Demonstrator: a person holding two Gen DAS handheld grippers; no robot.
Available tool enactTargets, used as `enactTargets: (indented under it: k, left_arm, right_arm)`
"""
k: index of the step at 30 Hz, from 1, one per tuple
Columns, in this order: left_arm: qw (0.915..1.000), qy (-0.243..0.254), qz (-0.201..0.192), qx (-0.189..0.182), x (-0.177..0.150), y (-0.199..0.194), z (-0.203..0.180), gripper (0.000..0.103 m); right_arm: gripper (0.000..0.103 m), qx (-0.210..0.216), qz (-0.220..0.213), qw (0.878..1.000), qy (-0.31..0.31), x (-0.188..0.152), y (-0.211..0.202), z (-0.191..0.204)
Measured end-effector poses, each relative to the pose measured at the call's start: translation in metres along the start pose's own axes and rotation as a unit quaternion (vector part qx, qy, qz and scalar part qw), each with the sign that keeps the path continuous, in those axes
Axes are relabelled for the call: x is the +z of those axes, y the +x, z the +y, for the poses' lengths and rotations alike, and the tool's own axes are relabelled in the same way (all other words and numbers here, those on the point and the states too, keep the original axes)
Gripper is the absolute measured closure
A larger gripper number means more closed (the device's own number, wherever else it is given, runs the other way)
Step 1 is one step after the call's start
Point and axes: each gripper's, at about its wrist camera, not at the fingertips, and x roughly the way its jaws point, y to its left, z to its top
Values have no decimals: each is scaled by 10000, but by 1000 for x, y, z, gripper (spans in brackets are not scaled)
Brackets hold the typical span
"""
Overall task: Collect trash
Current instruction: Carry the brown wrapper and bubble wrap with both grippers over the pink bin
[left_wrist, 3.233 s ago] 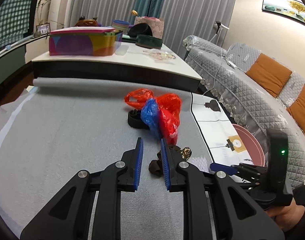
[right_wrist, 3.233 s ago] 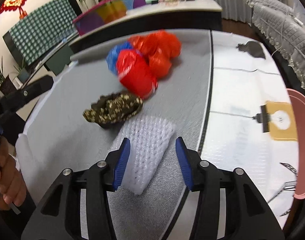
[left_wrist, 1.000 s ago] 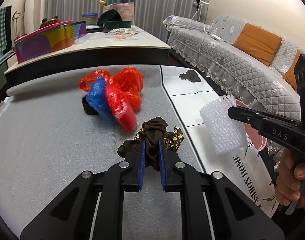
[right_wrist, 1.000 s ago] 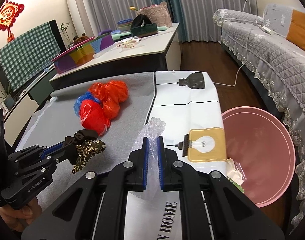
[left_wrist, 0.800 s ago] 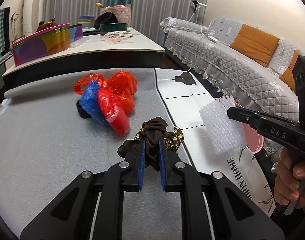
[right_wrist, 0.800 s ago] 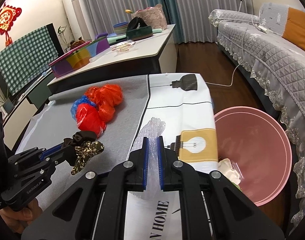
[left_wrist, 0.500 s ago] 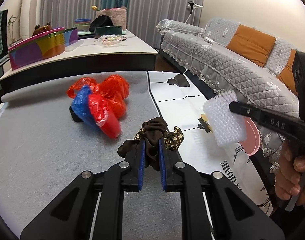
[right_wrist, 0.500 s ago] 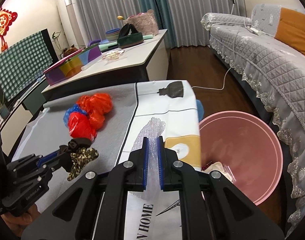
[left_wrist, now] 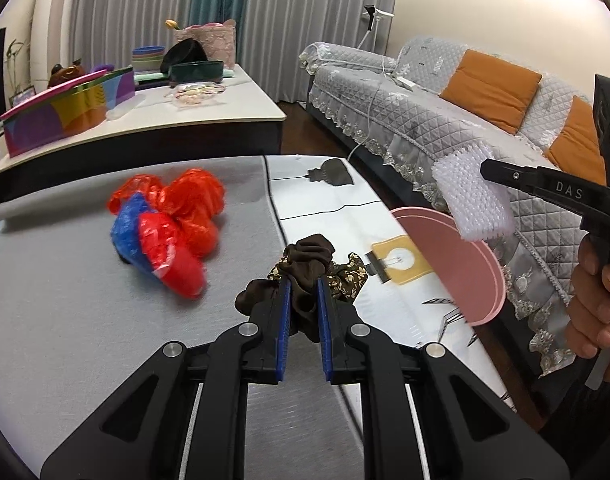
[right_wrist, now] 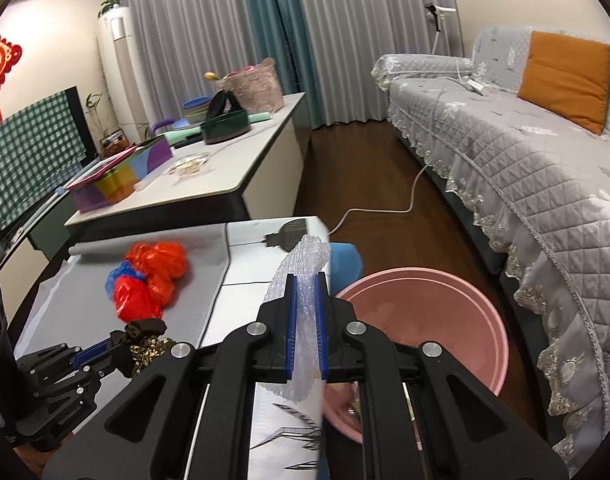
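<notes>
step: carrying trash to pink basin [right_wrist: 445, 320] | right tongs [right_wrist: 305, 316] pinching bubble wrap [right_wrist: 305, 264] | left tongs [left_wrist: 303, 300] pinching scrunchie [left_wrist: 309, 256] | next: hold over basin, release

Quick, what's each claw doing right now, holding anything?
Left claw: closed on a brown crumpled cloth scrap.
Right claw: closed on a white foam net sleeve, near the pink basin.
</notes>
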Motion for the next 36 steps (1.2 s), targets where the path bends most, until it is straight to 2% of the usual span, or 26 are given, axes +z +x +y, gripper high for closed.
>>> enactTargets:
  k: [21, 28, 36]
  left_arm:
    - [9994, 127, -115, -313, 29, 34, -72, 90]
    - [9980, 217, -161, -571, 41, 53, -106, 90]
    - [9967, 258, -67, -769, 51, 81, -130, 90]
  right_arm:
    - [94, -651, 16, 9952, 734, 34, -16, -103]
    - [94, -748, 21, 9944, 752, 36, -17, -116]
    - [94, -770, 182, 9958, 456, 31, -5, -117]
